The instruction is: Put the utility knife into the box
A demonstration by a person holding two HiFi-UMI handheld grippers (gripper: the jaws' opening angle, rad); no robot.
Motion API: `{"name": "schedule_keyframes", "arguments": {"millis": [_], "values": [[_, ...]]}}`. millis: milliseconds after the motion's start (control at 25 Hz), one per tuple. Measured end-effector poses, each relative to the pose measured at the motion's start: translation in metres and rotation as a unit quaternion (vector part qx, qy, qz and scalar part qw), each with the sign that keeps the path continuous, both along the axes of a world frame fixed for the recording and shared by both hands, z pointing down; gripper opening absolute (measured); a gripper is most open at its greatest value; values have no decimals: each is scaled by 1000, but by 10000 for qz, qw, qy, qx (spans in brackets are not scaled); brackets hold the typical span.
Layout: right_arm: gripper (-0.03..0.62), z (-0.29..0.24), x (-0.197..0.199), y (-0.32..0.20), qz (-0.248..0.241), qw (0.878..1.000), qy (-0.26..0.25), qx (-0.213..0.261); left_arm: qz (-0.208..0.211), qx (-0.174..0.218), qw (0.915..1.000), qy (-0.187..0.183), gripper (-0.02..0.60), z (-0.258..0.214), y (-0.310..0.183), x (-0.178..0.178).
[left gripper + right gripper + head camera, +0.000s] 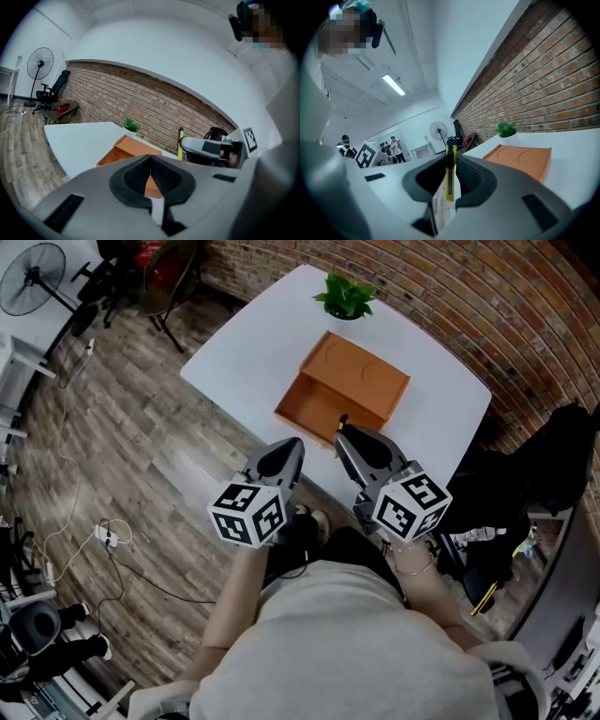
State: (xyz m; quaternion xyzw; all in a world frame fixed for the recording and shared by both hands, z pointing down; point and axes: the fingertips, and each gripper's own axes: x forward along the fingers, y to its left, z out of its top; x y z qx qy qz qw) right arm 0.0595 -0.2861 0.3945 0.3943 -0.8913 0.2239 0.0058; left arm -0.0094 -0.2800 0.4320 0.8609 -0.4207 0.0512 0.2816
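two hand-held grey grippers hang side by side over the near edge of a white rounded table [253, 343], each carrying a cube with black-and-white square markers at its rear. the right gripper [349, 437] has its black ribbed pads pinching a slim yellow utility knife with a black tip [449, 178]; the knife stands upright between the jaws, its tip poking up past the fingertips. in the head view that tip shows as a small dark-and-yellow sliver [343, 420] at the gripper's front, just at the near edge of the box and above the table, not inside it.

the left gripper [289, 448] is empty, its jaws pressed together at the tips with only a narrow wedge of gap lower down. it hovers near the right one, apart from it, short of the box.

the open orange wooden box [309, 407] sits mid-table, its shallow tray towards the person and its lid, marked with two round recesses, lying back behind it. a small green potted plant [345, 296] stands at the table's far edge, well behind the box. a red brick wall [450, 296] runs along the far side, and grey wood-plank flooring [112, 427] spreads to the left, where a standing fan [33, 277] is parked.
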Motion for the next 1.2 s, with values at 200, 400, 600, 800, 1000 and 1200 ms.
{"name": "schedule_keyframes", "arguments": {"millis": [200,400,600,800,1000,1200], "values": [[63,1,-3,-14,137,9998,132,-67,132,-51,9999,34,6,-2,-12,-7],[63,-1,2,-26,236,9989,406,-52,115,-284,9986,434,6,1,-19,-11],[63,16,14,-41,159,9943,1053,-39,113,-472,9970,609,6,16,-25,-9],[63,49,14,-53,-66,9819,1850,-397,164,-545,9957,729,6,23,-27,-15],[63,85,7,-67,-303,9610,2644,-746,193,-766,9938,784,6,41,-28,-18],[63,118,-3,-83,-612,9419,3165,-942,-12,-997,9907,921,6,62,-28,-24]]}}
